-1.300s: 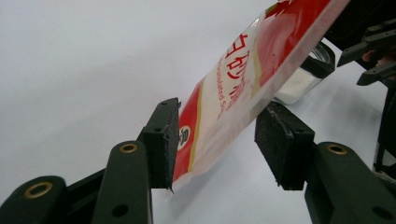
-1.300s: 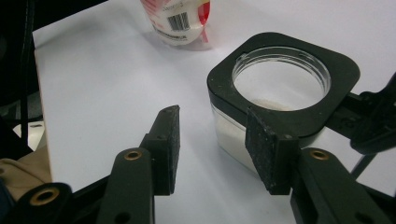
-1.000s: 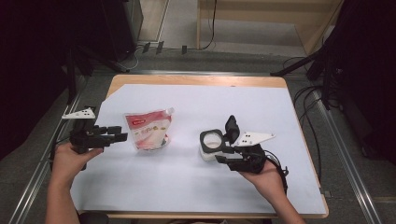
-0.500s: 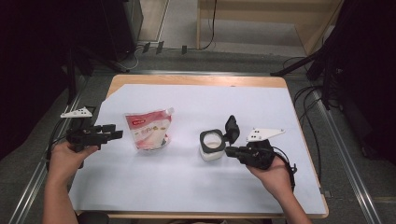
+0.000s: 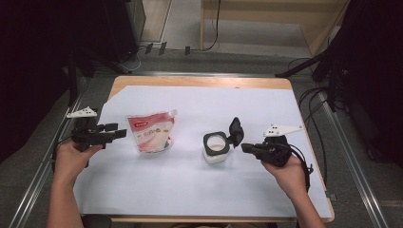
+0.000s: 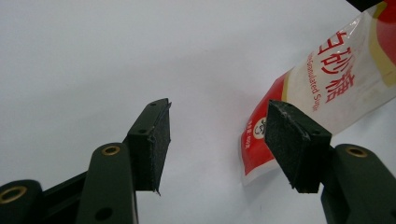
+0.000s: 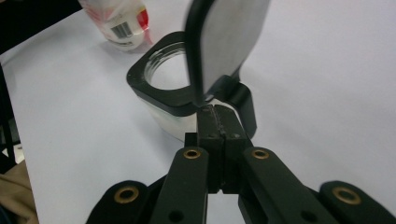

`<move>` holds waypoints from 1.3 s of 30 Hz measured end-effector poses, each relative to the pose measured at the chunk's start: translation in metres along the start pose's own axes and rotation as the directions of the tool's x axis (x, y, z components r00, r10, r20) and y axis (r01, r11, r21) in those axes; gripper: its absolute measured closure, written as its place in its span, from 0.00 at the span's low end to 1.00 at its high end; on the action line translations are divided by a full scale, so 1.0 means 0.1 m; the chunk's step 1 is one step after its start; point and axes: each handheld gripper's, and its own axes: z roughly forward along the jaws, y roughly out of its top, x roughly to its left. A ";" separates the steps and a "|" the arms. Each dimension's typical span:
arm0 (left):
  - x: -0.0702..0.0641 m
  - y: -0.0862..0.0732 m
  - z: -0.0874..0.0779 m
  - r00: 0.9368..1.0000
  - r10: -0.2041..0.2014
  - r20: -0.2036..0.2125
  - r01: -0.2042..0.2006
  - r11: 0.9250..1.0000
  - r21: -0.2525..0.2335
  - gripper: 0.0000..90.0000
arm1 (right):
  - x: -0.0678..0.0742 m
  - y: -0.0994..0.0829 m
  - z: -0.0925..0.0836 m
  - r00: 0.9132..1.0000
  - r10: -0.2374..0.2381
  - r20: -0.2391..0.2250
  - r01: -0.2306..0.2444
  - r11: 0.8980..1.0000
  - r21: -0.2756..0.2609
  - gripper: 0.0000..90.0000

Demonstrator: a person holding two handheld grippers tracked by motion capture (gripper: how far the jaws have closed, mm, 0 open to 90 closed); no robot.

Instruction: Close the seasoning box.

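A red-and-white sugar pouch [image 5: 151,132] lies on the white table cover, left of centre. My left gripper [image 5: 119,133] sits just left of it, level with the table. Its jaws are open and have just been opening, with nothing between the pads [image 6: 152,140]; the pouch [image 6: 336,88] lies beyond the right pad. A small square clear jar [image 5: 216,148] with a black rim stands at centre, its black lid [image 5: 235,129] flipped up. My right gripper [image 5: 244,147] is shut and empty just right of the jar. Its pads [image 7: 208,123] meet below the lid [image 7: 224,42] and hinge.
The white cover [image 5: 199,190] spans most of the wooden table [image 5: 190,80]. Metal rails run along both sides of the table. Beyond the jar [image 7: 163,88] in the right gripper view lies the pouch [image 7: 116,18]. Both forearms come in from the near edge.
My right gripper has drawn back to the right from the jar and its jaws have closed. The lid stays up. The left hand has hardly moved.
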 end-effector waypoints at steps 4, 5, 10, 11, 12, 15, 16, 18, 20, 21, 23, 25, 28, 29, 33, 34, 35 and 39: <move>0.00 0.00 0.03 1.000 0.004 0.009 -0.004 1.000 -0.007 0.46 | -0.06 0.01 -0.04 0.999 0.024 0.026 -0.024 1.000 -0.016 1.00; 0.00 0.01 0.04 1.000 0.006 0.004 -0.006 1.000 -0.005 0.46 | -0.08 0.00 -0.04 0.999 0.033 0.035 -0.032 0.999 -0.020 1.00; -0.01 0.01 0.08 1.000 0.004 0.012 -0.004 1.000 0.004 0.46 | -0.17 0.04 0.03 0.997 0.067 0.045 -0.066 0.997 -0.030 1.00; -0.01 0.00 0.09 1.000 0.003 0.011 -0.003 1.000 0.005 0.46 | -0.17 0.05 0.05 0.997 0.069 0.042 -0.067 0.997 -0.028 1.00; -0.01 0.01 0.09 1.000 0.005 0.011 -0.005 1.000 0.011 0.46 | -0.18 0.07 0.08 0.997 0.066 0.044 -0.065 0.997 -0.028 1.00; -0.02 0.00 0.10 1.000 0.008 0.011 -0.008 1.000 0.016 0.47 | -0.19 0.10 0.17 0.997 0.065 0.047 -0.064 0.998 -0.022 1.00; -0.02 -0.01 0.11 1.000 0.009 0.010 -0.009 1.000 0.015 0.47 | -0.19 0.11 0.20 0.996 0.071 0.044 -0.071 0.997 -0.018 1.00; -0.02 -0.01 0.11 1.000 0.012 0.012 -0.013 1.000 0.022 0.47 | -0.22 0.14 0.24 0.997 0.079 0.027 -0.078 0.997 -0.014 1.00; -0.02 -0.01 0.12 1.000 0.015 0.009 -0.016 1.000 0.022 0.47 | -0.23 0.17 0.27 0.997 0.080 0.022 -0.080 0.997 -0.011 1.00; -0.02 -0.01 0.12 1.000 0.013 0.009 -0.013 1.000 0.023 0.47 | -0.24 0.18 0.28 0.997 0.079 0.019 -0.079 0.997 -0.012 1.00; -0.03 -0.02 0.12 1.000 0.011 0.006 -0.012 1.000 0.023 0.47 | -0.25 0.23 0.29 0.997 0.079 0.009 -0.079 0.997 -0.016 1.00; -0.03 -0.02 0.13 1.000 0.012 0.016 -0.012 1.000 0.022 0.46 | -0.25 0.27 0.30 0.996 0.086 -0.005 -0.086 0.996 -0.027 1.00; -0.02 -0.02 0.13 1.000 0.014 0.015 -0.014 1.000 0.019 0.47 | -0.23 0.31 0.31 0.997 0.083 -0.008 -0.083 0.996 -0.037 1.00; -0.02 -0.03 0.13 1.000 0.010 0.023 -0.010 1.000 0.015 0.47 | -0.23 0.32 0.31 0.997 0.073 -0.002 -0.073 0.997 -0.036 1.00; -0.03 -0.03 0.13 1.000 0.016 0.023 -0.016 1.000 0.016 0.47 | -0.23 0.32 0.29 0.997 0.077 -0.002 -0.077 0.996 -0.047 1.00; -0.03 -0.03 0.13 1.000 0.016 0.026 -0.016 1.000 0.013 0.47 | -0.22 0.33 0.28 0.997 0.077 0.001 -0.077 0.996 -0.051 1.00; -0.03 -0.03 0.13 0.999 0.020 0.029 -0.020 1.000 0.017 0.47 | -0.21 0.34 0.26 0.997 0.078 0.005 -0.078 0.996 -0.047 1.00; -0.03 -0.03 0.13 1.000 0.018 0.025 -0.019 1.000 0.017 0.47 | -0.19 0.36 0.24 0.997 0.074 0.007 -0.073 0.996 -0.060 1.00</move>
